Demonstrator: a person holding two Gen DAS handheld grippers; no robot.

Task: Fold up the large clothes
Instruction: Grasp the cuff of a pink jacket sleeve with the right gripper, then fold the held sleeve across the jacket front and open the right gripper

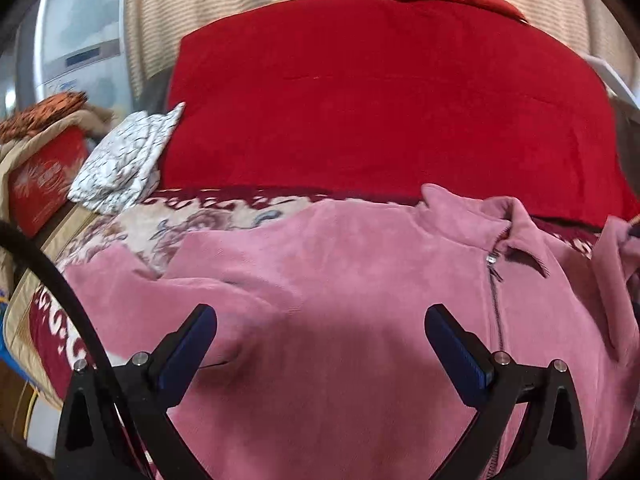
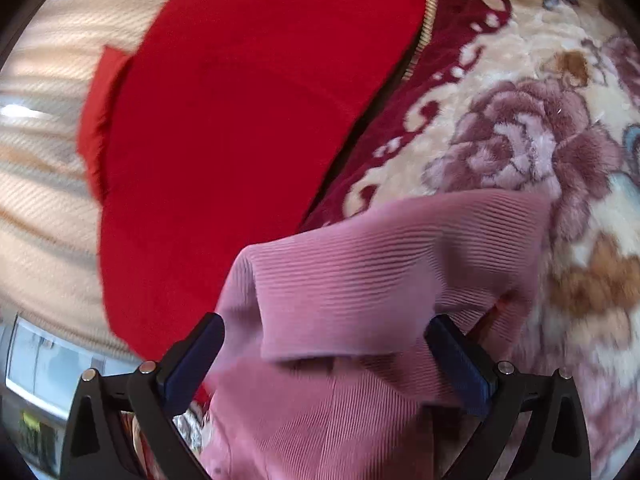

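Pink fleece jacket fills my lower frame, spread unfolded on the floral blanket. Left fingers gape empty; right fingers wide around its ribbed cuff. Folding barely begun.

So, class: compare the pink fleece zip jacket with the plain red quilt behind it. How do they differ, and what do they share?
The pink fleece zip jacket is pale pink; the plain red quilt is bright red. The jacket has a collar and metal zip; the quilt's top shows neither. The jacket lies rumpled near the open left gripper; the quilt lies smooth farther back. Both rest on the bed.
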